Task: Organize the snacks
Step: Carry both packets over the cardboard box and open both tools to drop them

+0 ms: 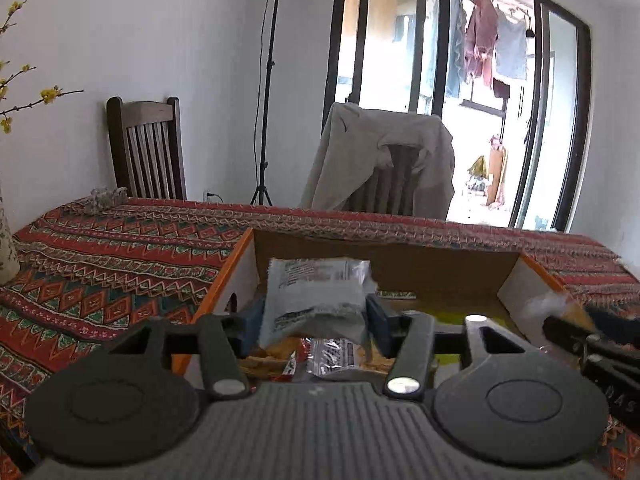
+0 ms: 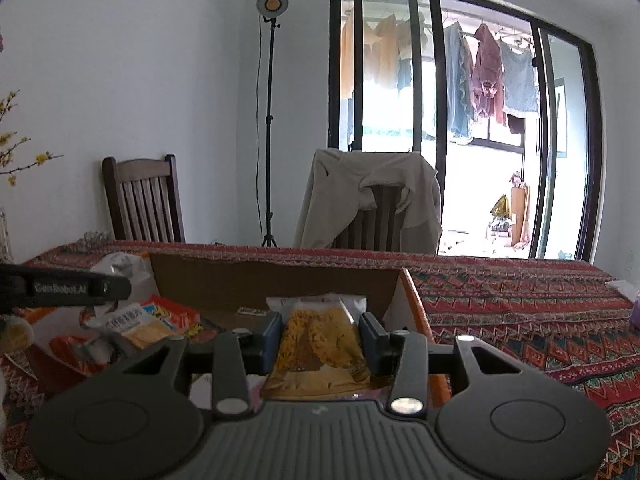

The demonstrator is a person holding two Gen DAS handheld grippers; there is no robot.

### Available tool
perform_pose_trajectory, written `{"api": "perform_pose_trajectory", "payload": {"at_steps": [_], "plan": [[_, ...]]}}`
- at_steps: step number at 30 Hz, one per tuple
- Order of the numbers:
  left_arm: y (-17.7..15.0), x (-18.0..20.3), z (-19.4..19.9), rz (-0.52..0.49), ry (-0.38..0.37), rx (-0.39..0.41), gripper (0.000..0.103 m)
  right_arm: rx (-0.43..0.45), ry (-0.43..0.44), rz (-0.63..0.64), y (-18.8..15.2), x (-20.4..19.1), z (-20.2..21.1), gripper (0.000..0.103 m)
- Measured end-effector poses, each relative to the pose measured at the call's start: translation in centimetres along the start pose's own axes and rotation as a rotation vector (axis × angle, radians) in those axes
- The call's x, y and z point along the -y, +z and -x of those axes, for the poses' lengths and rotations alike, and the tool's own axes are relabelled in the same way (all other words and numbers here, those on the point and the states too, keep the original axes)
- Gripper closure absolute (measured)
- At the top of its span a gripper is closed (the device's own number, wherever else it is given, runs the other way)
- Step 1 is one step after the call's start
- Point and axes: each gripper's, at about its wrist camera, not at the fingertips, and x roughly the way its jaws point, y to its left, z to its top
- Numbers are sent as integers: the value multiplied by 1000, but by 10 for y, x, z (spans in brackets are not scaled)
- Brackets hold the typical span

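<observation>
An open cardboard box with orange edges stands on the patterned tablecloth. My left gripper hovers over the box's left part, its blue pads standing apart. A silver-grey snack packet hangs blurred between them and looks loose. Under it, several snack packets lie in the box. My right gripper is shut on a clear packet of yellow snacks, held upright above the near right corner of the box. The left gripper's body shows at the left in the right wrist view, above orange and yellow packets.
The tablecloth spreads left and right of the box. A vase with yellow-flowered twigs stands at the far left. Behind the table are a wooden chair, a chair draped with a beige garment, and a lamp tripod.
</observation>
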Motion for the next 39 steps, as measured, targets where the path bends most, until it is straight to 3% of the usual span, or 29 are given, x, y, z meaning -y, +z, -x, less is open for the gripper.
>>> {"api": "perform_pose_trajectory", "payload": {"at_steps": [2,4,6,22,31,39], "plan": [[-1,-1,6,10,16,33,7,-2,0,-12,-2,2,1,46],[0,-3,11,22,27,67,0,10,2,-30,-3,4,5,13],[1,-4,14,34,30,77,0,21,6,-44,-3,6,7,0],[8,-9,18,85,21,63,0,18,-8,-55,1,10,7,0],[32,-10,55,117,6,82,0,54,-45,-57,29,9,36,0],[22,-19,92,93,10,78,0,36,-30,-53,26,4,70,0]]}}
